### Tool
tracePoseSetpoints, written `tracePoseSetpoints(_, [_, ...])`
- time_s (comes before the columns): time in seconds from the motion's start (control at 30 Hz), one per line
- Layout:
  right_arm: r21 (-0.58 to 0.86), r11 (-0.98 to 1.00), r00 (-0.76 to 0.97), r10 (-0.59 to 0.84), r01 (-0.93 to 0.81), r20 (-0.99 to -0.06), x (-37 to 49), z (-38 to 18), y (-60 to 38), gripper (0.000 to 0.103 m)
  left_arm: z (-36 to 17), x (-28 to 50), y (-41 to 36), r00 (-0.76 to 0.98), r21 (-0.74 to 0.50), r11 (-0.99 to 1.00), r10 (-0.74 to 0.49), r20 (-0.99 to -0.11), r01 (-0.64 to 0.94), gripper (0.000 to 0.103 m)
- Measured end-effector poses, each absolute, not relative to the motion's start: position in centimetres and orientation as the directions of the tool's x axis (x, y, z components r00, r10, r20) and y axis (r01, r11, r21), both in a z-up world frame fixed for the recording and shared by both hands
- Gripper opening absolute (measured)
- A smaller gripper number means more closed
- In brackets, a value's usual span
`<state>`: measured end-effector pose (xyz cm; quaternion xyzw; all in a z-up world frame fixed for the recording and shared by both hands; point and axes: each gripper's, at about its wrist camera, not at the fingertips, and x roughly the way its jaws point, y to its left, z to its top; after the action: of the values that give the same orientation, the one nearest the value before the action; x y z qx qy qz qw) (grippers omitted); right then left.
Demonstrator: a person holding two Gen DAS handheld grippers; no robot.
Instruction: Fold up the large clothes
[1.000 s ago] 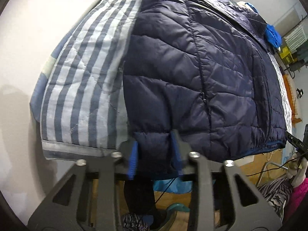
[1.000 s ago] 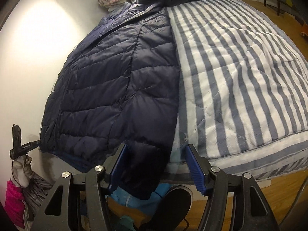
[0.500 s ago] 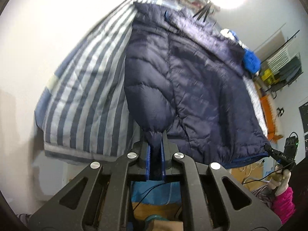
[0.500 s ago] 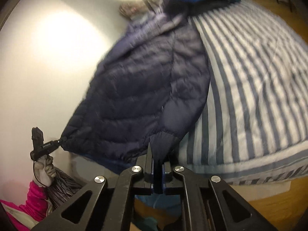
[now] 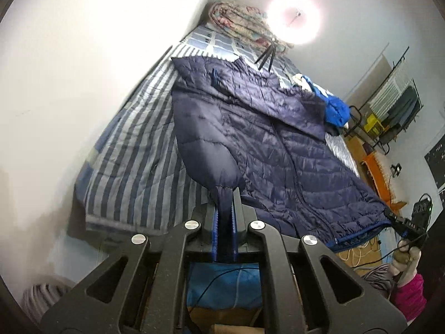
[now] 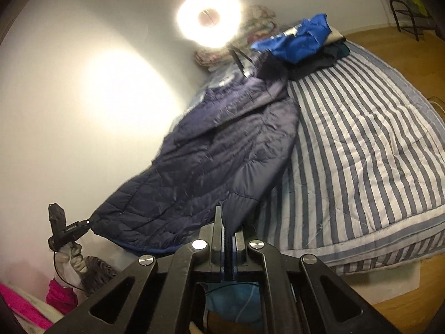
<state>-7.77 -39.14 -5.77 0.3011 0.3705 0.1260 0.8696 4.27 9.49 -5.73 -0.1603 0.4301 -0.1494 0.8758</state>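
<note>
Both claws clamp jacket [image 5: 278, 144] hem | long axis bed-lengthwise, collar far

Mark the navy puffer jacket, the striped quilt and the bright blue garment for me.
navy puffer jacket [image 5: 278, 150], left wrist view, on its quilted front panel.
striped quilt [image 6: 361, 153], right wrist view, on a bare stretch right of the jacket.
bright blue garment [image 6: 300, 39], right wrist view, on its top fold.

Jacket [image 5: 278, 144] on bed [image 5: 133, 167]
</note>
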Motion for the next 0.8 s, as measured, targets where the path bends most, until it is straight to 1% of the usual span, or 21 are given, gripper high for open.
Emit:
tracePoseSetpoints(0.2, [0.617, 0.786, 0.748, 0.432, -0.038, -0.503, -6.6, -2.8, -39.4, 0.0, -2.2, 4.2, 11.4, 0.64, -0.44, 0.892, -0.401, -0.656, 0.108, 0.005])
tracePoseSetpoints(0.33, [0.589, 0.806, 0.771, 0.41, -0.057, -0.487, -3.4, -1.4, -39.7, 0.0, -0.3, 7.3, 10.0, 0.672, -0.394, 0.907, -0.384, -0.633, 0.148, 0.005])
tracePoseSetpoints(0.4, [0.559, 0.827, 0.779, 0.387, -0.057, -0.494, -0.7, -0.8, -39.8, 0.0, 0.5, 9.8, 8.8, 0.683, -0.362, 0.916, -0.375, -0.627, 0.17, 0.005])
tracePoseSetpoints(0.57, [0.5, 0.865, 0.774, 0.343, -0.04, -0.532, 6.8, -0.8, -40.2, 0.0, 0.1, 17.0, 6.7, 0.679, -0.343, 0.922, -0.367, -0.636, 0.178, 0.004])
tracePoseSetpoints(0.7, [0.484, 0.875, 0.756, 0.303, 0.021, -0.58, 13.0, -2.5, -41.2, 0.0, -1.7, 24.0, 4.7, 0.662, -0.295, 0.943, -0.32, -0.678, 0.153, 0.004])
tracePoseSetpoints(0.8, [0.472, 0.879, 0.736, 0.28, 0.061, -0.616, 16.7, -4.1, -41.8, 0.0, -3.9, 28.5, 3.8, 0.634, -0.287, 0.95, -0.3, -0.713, 0.128, 0.004])
